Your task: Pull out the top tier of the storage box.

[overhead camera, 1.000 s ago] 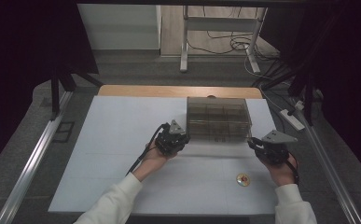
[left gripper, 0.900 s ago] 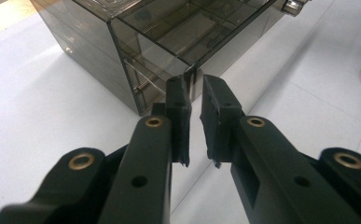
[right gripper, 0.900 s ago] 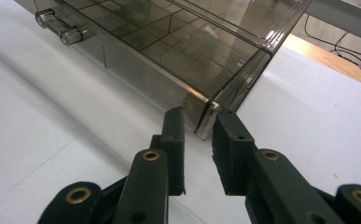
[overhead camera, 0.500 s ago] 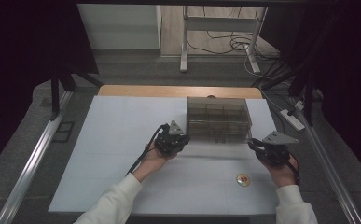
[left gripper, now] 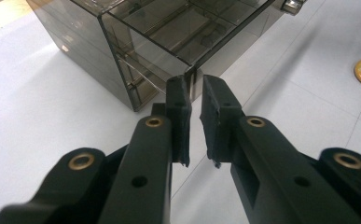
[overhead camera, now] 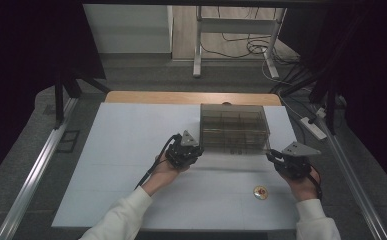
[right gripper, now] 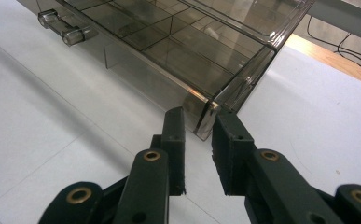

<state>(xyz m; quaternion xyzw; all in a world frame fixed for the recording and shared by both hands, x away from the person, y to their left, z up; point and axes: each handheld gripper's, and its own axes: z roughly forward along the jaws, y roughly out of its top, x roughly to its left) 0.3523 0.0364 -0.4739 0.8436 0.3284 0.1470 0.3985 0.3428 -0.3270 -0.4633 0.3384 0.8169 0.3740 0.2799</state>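
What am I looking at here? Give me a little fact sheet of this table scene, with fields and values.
Surface: white table
Main thing: smoky see-through box with divided compartments, at the far right part of the table
Handle: clear handle on the box's front
Left claw: shut, empty, tips at the box's near left corner
Right claw: slightly open, tips at the box's near right corner; contact unclear
Also there: small round yellow-and-red disc, lying nearer the person than the box
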